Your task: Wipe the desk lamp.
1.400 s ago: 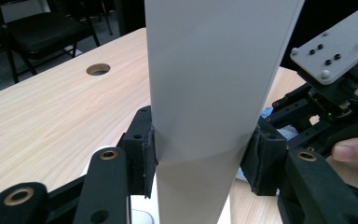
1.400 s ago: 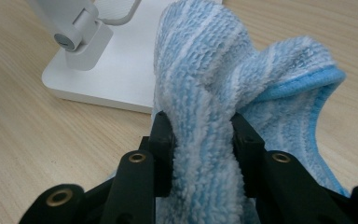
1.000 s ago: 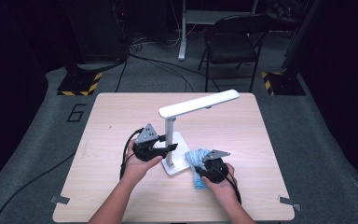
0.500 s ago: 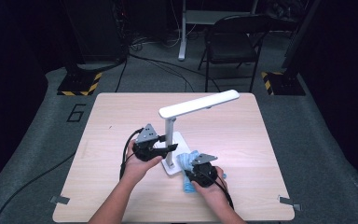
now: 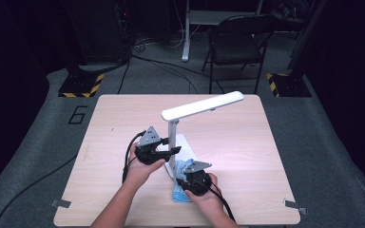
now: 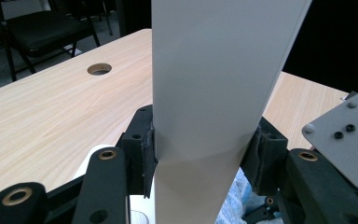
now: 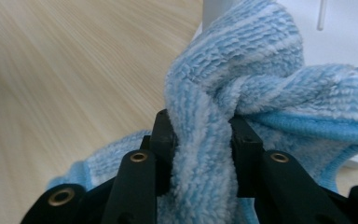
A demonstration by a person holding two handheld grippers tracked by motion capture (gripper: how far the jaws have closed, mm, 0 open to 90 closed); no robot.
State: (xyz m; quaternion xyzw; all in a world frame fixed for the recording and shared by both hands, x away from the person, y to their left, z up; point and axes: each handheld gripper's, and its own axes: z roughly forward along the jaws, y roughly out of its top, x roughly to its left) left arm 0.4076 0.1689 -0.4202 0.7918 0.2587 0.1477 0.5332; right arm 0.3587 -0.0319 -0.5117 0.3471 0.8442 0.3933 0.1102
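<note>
Near the middle of the worktop (image 5: 247, 142), a white desk lamp (image 5: 202, 106), base flat, head slanting up toward 2 o'clock. Left tongs (image 5: 171, 151) at 9 o'clock of the lamp's post (image 6: 214, 93), pinching it from both sides, pads pressed against the white surface in the left gripper view. Right tongs (image 7: 200, 140) at 6 o'clock of the base, clamped on a bunched fold of blue striped cloth (image 7: 242, 84). Cloth lying against the front edge of the lamp base, partly on the wood. Beyond the worktop at 12 o'clock, a folding chair (image 5: 235, 45).
</note>
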